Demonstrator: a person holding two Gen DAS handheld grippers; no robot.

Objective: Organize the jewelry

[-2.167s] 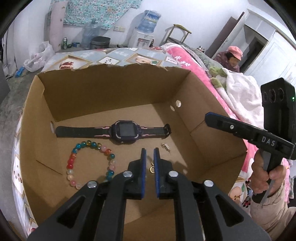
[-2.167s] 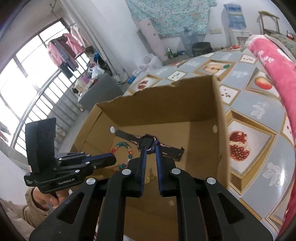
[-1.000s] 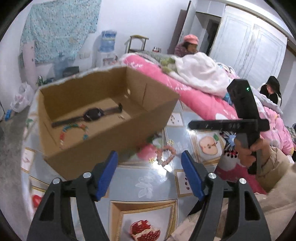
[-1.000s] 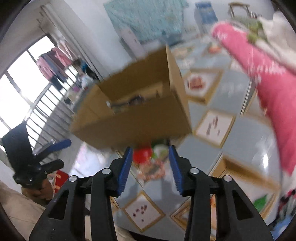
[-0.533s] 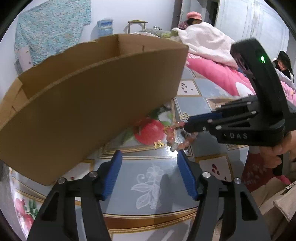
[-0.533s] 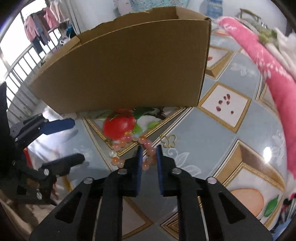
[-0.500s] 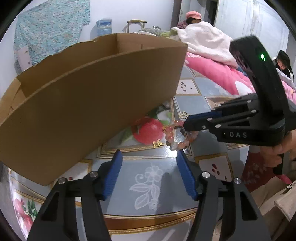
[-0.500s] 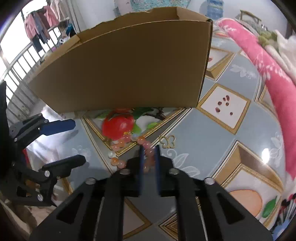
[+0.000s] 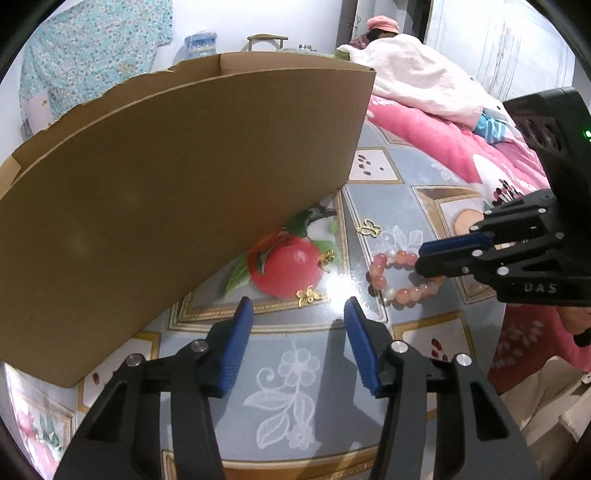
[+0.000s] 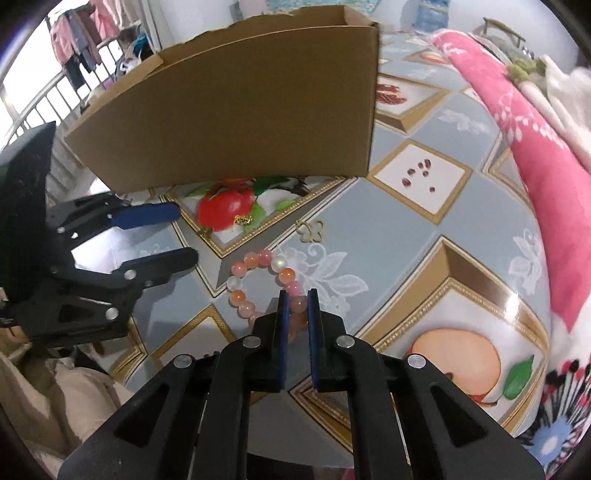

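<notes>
A pink and orange bead bracelet (image 10: 255,260) lies on the patterned tablecloth in front of the cardboard box (image 10: 240,103). My right gripper (image 10: 298,297) is shut on its near beads; the left wrist view shows the right gripper (image 9: 421,262) on the bracelet (image 9: 380,275) too. My left gripper (image 9: 298,308) hovers low over the cloth, its jaws closing and nothing pressed between them. A small gold charm (image 9: 308,295) lies just ahead of its gap. A second gold charm (image 9: 327,256) rests on the apple picture, and a gold butterfly charm (image 9: 369,229) lies further back.
The box wall (image 9: 184,166) rises close on the left and hides its inside. A pink blanket (image 10: 535,147) borders the table on the right. The table edge (image 9: 295,465) runs just below my left gripper. A person in a pink hat (image 9: 382,26) sits far behind.
Both grippers have left the box and come down to the cloth in front of it. The right jaws closed on the bracelet. The left jaws have narrowed.
</notes>
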